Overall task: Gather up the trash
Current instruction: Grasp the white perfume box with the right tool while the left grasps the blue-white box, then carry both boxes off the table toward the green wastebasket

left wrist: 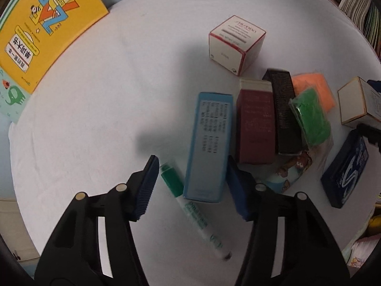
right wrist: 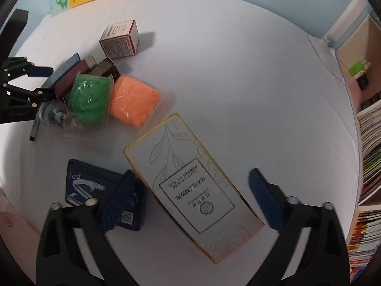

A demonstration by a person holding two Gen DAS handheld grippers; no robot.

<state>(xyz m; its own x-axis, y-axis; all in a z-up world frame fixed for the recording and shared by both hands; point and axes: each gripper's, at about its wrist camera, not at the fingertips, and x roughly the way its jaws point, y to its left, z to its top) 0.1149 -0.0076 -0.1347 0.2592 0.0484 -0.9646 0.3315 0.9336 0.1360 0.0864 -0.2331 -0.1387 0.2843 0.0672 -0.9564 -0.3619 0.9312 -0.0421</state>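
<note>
White cloth covers the table (left wrist: 95, 95), and in the left wrist view nearly everything on it looks uncollected. The left gripper (left wrist: 191, 186) fills the bottom of the frame with its jaws spread around the near end of a pale blue box (left wrist: 209, 147); the right pad sits at the box's edge, the left pad stands clear of it, and a green marker (left wrist: 190, 205) lies in the gap between. Right of centre are a maroon box (left wrist: 256, 128), a black box (left wrist: 284, 116), a green bag (left wrist: 312, 119) and an orange bag (left wrist: 314, 90), crowded together, with a red-and-white cube box (left wrist: 235, 43) above them and a dark blue packet (left wrist: 345, 169) at the right edge. Picture books (left wrist: 47, 23) fill the upper left. In the right wrist view, the right gripper (right wrist: 193, 195) at the bottom straddles a long white box with a gold rim (right wrist: 190, 186), which lies on a slant at lower centre; the jaws are spread, the right pad clearly off the box, and whether the left pad touches it I cannot tell. No bin or bag for the trash shows in either view. By my judgement the task is at its start: two boxes about to be gripped, nothing lifted, the rest of the pile left.
</note>
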